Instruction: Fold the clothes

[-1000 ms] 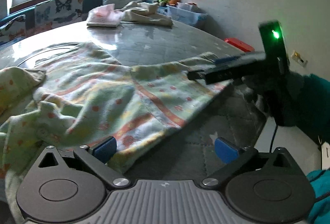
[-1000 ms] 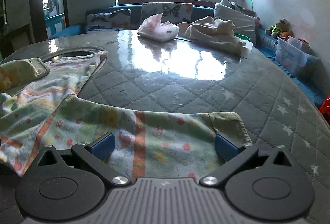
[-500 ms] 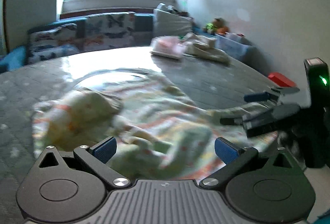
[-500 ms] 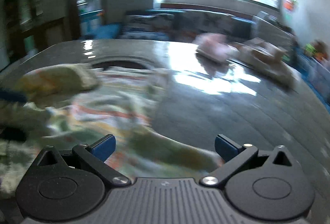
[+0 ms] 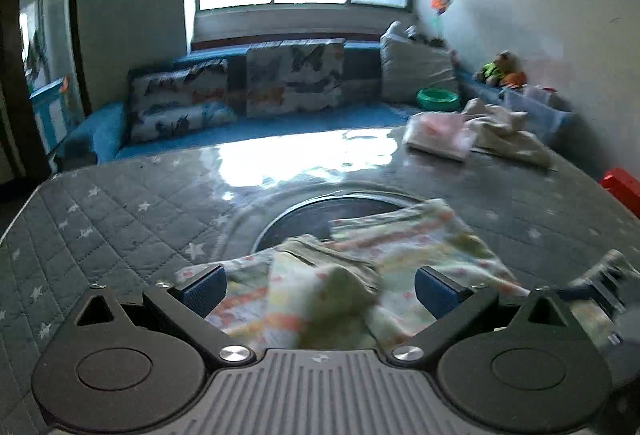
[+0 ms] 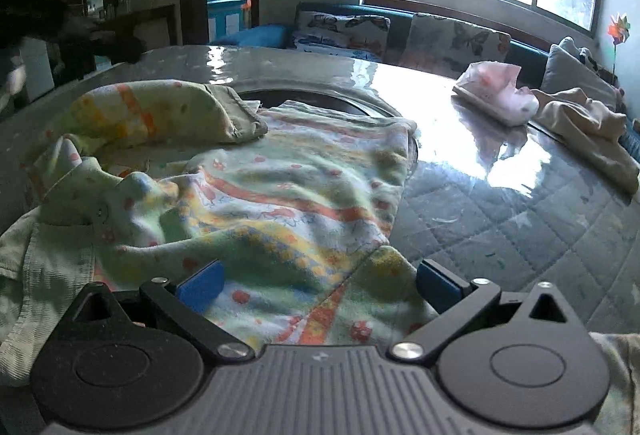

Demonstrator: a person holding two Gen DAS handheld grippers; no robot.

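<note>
A pale green child's garment [image 6: 280,203] with orange and yellow stripes lies crumpled on the grey quilted table [image 6: 500,227]. One cuffed sleeve [image 6: 160,115] is folded across its far left part. My right gripper [image 6: 320,287] is open, low over the garment's near hem, with cloth showing between the pads but not pinched. In the left wrist view the same garment [image 5: 400,247] is blurred, and my left gripper [image 5: 320,291] hangs open just over its bunched near edge. The right gripper [image 5: 600,283] shows blurred at the right edge.
A folded pink garment [image 6: 496,95] and a beige garment [image 6: 588,123] sit at the table's far right. A round dark inset [image 5: 332,211] lies under the garment's far edge. A red box [image 5: 624,187] is off the right side. A cushioned bench [image 5: 296,83] runs under the window.
Both grippers have swung leftward along the garment, staying open. The cloth now lies more bunched, with the cuffed sleeve nearer the middle of each view.
</note>
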